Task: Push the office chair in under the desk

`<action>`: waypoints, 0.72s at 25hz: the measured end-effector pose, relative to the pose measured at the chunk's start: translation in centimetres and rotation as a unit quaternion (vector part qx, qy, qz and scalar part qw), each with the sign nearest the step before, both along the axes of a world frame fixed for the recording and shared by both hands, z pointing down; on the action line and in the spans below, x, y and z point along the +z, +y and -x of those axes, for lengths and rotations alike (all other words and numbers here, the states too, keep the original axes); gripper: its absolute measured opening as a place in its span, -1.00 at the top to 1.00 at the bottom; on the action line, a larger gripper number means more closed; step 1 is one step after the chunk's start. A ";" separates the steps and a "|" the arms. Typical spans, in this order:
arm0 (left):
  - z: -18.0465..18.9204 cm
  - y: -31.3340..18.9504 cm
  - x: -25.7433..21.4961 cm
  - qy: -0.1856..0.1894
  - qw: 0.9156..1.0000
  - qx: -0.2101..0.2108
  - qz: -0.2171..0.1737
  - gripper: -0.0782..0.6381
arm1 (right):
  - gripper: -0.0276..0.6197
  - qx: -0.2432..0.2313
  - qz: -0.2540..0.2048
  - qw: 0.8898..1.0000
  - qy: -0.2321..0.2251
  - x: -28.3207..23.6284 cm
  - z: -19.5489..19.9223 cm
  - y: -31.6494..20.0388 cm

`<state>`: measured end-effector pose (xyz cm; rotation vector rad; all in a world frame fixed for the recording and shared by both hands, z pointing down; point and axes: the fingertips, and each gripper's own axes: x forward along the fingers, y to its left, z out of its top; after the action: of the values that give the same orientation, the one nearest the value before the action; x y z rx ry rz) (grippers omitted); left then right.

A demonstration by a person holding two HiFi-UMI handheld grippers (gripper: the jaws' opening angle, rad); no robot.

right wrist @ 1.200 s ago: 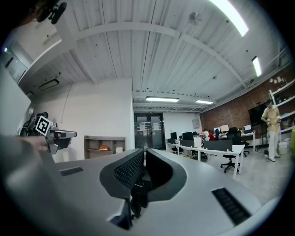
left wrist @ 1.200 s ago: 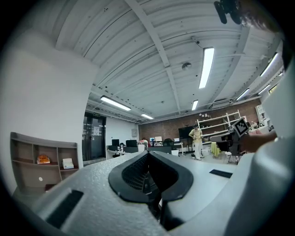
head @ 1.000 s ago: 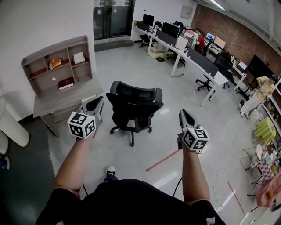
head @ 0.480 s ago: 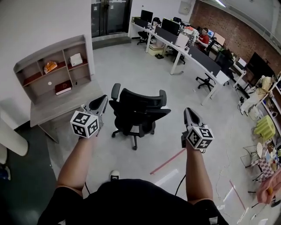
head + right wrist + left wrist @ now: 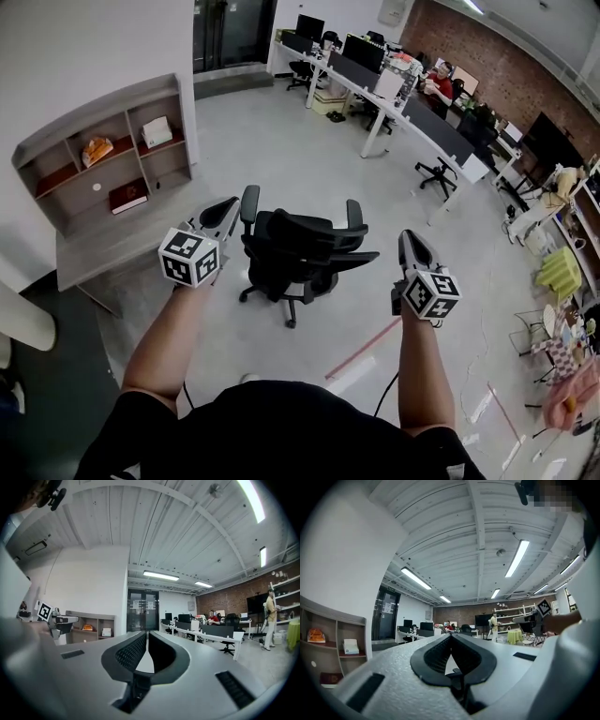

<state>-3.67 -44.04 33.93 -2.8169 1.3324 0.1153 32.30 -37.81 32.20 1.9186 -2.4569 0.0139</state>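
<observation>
A black mesh office chair [image 5: 300, 248] stands on the grey floor with its back toward me, right of the grey desk [image 5: 112, 246] that carries a shelf unit [image 5: 103, 155]. My left gripper [image 5: 229, 205] is shut and empty, level, just left of the chair's left armrest [image 5: 249, 200]. On the other side my right gripper [image 5: 410, 240], also shut and empty, hangs a little right of the backrest. Neither visibly touches the chair. The left gripper view shows the closed left gripper [image 5: 451, 637]; the right gripper view shows the closed right gripper [image 5: 147, 633] and the shelf unit [image 5: 91, 623].
A red strip [image 5: 363, 347] lies on the floor near my right side. Long white desks with monitors [image 5: 403, 103] and other chairs [image 5: 436, 173] run along the back right. A person sits far back [image 5: 439, 80]. A glass door [image 5: 230, 33] is at the back.
I have stepped forward: the chair and desk sit nearer beneath me. Both grippers have advanced and now flank the chair's back. Their jaws stay shut.
</observation>
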 end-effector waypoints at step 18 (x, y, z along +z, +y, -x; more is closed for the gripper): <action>-0.7 -8.1 3.6 -0.016 0.999 0.027 0.033 0.74 | 0.85 0.013 0.014 1.000 -0.009 2.0 1.0 -7.4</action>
<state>-3.00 -52.10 37.50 -2.8966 1.2771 0.0263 31.35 -45.24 34.21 1.9474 -2.4301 0.0661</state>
